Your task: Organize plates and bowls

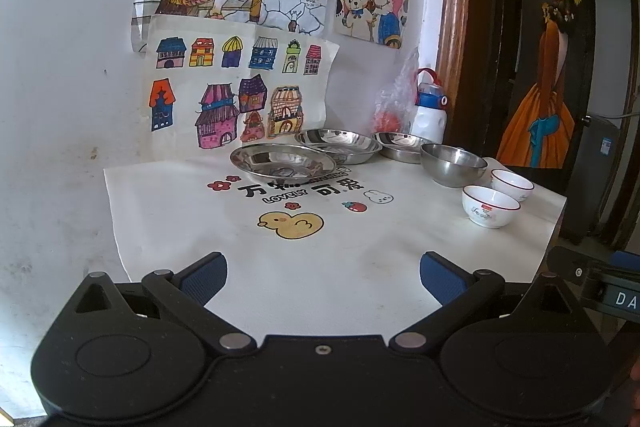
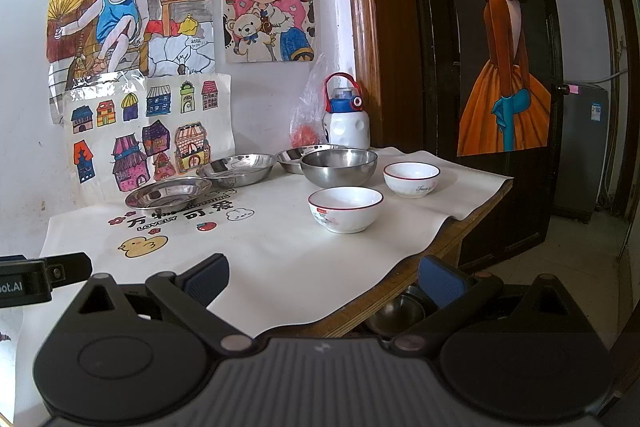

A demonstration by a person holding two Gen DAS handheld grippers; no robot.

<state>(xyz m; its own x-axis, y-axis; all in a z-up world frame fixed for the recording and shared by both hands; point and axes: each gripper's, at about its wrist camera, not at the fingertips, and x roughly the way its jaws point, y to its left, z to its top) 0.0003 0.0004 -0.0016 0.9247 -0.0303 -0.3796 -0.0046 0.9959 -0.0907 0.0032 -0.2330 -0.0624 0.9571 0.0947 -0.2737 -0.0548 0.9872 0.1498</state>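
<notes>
Both grippers (image 1: 323, 277) (image 2: 324, 279) agape, empty, near plates (image 1: 282, 161), possibly three.

glossy steel plates (image 1: 282, 161), matt tablecloth (image 1: 360, 247)

Your left wrist camera looks forward from low over the near edge of the tabletop (image 1: 400, 239), squarely at the drawing-covered wall (image 1: 60, 67), the dishes well ahead. Your right wrist camera sits beside it, at the tabletop's near right corner, facing the same way but angled slightly left, with floor showing below. Both views share the steel plates (image 1: 283, 161) (image 2: 168, 191), steel bowl (image 1: 454, 163) (image 2: 339, 167), white bowls (image 1: 490, 206) (image 2: 345, 209) and the doorway (image 1: 480, 27) (image 2: 400, 27).
</notes>
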